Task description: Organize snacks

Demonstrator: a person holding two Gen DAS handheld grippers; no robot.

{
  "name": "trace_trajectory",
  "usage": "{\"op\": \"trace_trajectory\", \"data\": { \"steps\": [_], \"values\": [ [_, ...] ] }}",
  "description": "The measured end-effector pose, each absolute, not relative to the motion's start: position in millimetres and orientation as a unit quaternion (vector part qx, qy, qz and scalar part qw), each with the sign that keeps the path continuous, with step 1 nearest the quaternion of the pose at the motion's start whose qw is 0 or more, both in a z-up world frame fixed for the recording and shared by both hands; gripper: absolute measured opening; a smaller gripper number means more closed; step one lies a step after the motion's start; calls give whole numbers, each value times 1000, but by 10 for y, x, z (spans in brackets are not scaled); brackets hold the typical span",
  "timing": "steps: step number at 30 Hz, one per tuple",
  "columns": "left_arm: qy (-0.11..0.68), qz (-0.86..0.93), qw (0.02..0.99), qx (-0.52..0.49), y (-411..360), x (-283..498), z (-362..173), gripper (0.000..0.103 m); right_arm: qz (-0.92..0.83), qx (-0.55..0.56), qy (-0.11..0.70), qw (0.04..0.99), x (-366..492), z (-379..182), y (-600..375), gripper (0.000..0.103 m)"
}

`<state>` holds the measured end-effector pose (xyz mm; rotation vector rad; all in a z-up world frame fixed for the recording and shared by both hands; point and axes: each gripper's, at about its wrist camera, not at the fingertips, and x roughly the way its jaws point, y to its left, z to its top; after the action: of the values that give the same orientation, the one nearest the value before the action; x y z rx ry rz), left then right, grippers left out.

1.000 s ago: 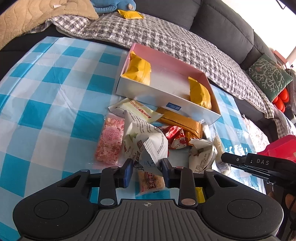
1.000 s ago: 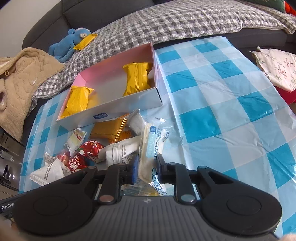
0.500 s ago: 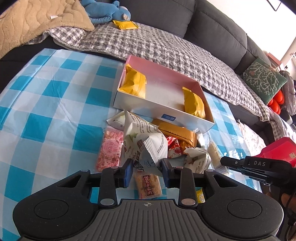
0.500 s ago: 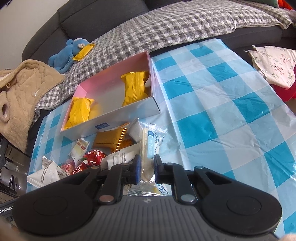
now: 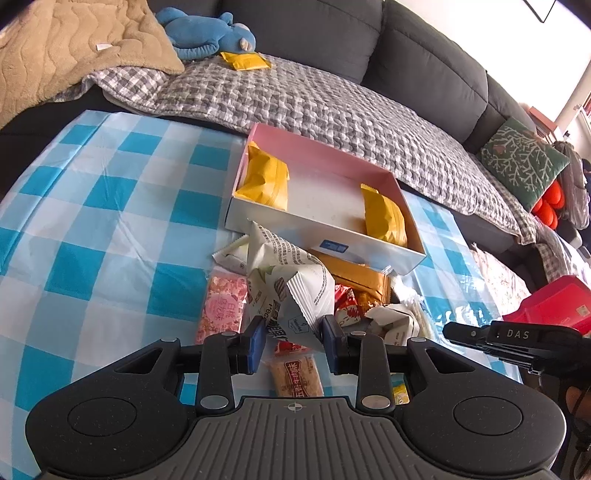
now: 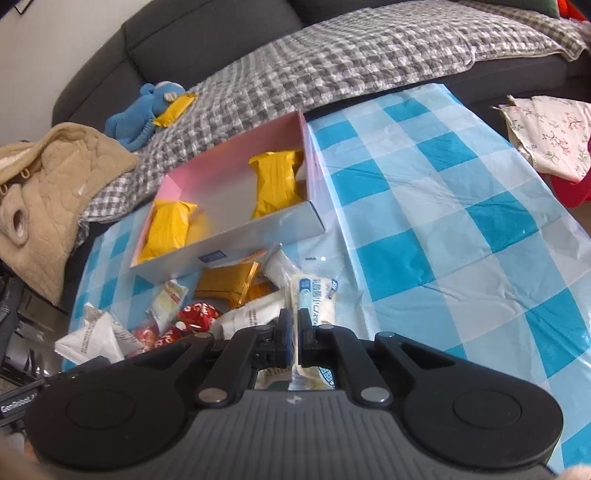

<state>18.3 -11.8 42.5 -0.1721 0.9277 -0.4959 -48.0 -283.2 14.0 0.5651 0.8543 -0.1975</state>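
Observation:
A pink-lined white box (image 5: 295, 227) on the blue-checked tablecloth (image 5: 110, 221) holds two yellow packets (image 5: 264, 181), one at each end. In front of it lies a heap of snacks: a pink packet (image 5: 221, 310), gold packets (image 5: 354, 277), red wrappers (image 5: 345, 306) and a brown bar (image 5: 295, 373). My left gripper (image 5: 293, 341) is shut on a white printed bag (image 5: 291, 291), held above the heap. My right gripper (image 6: 294, 328) is shut on a white-and-blue packet (image 6: 314, 299) at the heap's right end, near the box (image 6: 240, 240).
Behind the table, a dark sofa carries a grey checked blanket (image 5: 314, 103), a blue plush toy (image 5: 207, 31), a yellow packet (image 5: 243, 61) and a beige throw (image 5: 55, 48). A red box (image 5: 554, 302) and a floral cloth (image 6: 546, 133) lie beyond the table's right edge.
The right jaws have narrowed onto the white-and-blue packet. Both views have drawn back a little from the heap, each packet staying between its pads.

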Motion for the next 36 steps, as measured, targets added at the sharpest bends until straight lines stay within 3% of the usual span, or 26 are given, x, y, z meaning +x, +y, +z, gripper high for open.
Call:
{"op": "trace_trajectory", "data": {
  "steps": [2,5,6,10,11,16,18,26,29,32,33,34,36],
  "values": [
    [442,-237,861,-82,-117,188,421,30,-108,251,415,868,-455,129,-2804,37],
    [442,-239,861,-82,-120,186,422,30,-114,207,426,873,-401,106,-2735,58],
    [441,-239,861,-81,-122,186,423,30,-110,198,435,872,-374,77,-2720,57],
    [439,-242,861,-81,-122,185,429,30,-97,188,473,855,-281,-67,-2678,25],
    [438,-243,862,-81,-118,188,432,30,-101,180,473,857,-280,-67,-2673,21],
    [431,-247,864,-84,-92,193,464,26,-105,222,438,864,-421,79,-2770,17],
    [432,-254,861,-88,-89,204,469,7,-109,235,431,864,-457,97,-2804,16],
    [465,-257,842,-95,-66,279,323,9,-108,244,416,869,-442,146,-2798,16],
    [476,-245,839,-98,-2,262,311,19,-101,245,407,874,-448,183,-2805,15],
    [489,-243,830,-112,38,299,245,40,-93,246,400,878,-459,216,-2786,13],
    [491,-245,828,-112,29,307,223,55,-89,246,398,880,-459,225,-2777,12],
    [493,-246,827,-108,5,305,203,63,-86,245,397,880,-455,228,-2765,10],
    [492,-252,828,-91,-74,275,182,68,-83,242,401,880,-436,217,-2752,5]
  ]
}}
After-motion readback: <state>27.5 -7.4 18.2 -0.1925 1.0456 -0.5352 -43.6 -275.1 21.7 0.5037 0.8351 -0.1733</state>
